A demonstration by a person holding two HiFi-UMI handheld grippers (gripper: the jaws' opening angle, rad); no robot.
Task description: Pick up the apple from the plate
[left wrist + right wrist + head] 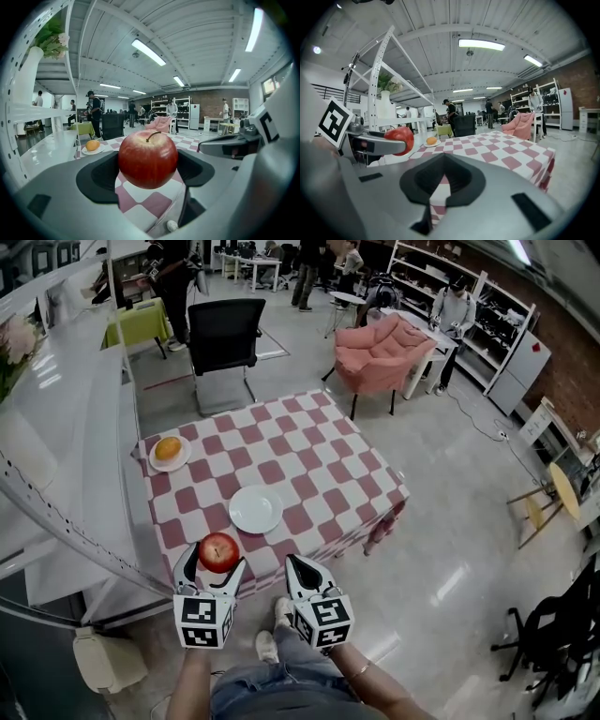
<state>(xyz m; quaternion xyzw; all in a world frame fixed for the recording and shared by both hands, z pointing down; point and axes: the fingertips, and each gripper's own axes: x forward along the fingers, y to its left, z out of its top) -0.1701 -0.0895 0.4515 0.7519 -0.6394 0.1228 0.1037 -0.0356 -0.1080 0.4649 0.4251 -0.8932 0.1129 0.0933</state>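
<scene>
**Gripping the apple (pixel 218 551) away from the white plate (pixel 256 509)**

At the far left corner of the checked table (pixel 309 456), left of the frame's middle, an orange (pixel 168 449) lies on a small plate (pixel 153 457). Lower left in the head view, the left gripper (pixel 214 570) has its jaws clamped on the red apple, one dark pad pressed to each side. The fruit sits upright with its stem on top, lifted off any surface, at the near edge of the tablecloth. In the left gripper view the apple fills the gap between the jaws, with the pink-and-white checks showing beneath it.

Just up and right of the apple, near the frame's middle, the white plate lies flat on the cloth with nothing on it, apart from the fruit. Right of the left gripper, at the bottom centre, the right gripper (pixel 300 568) points at the same table edge. Its jaws are drawn together, with only a thin slit between the pads and nothing held. A pink armchair (pixel 384 348) stands beyond the table at upper right.
</scene>
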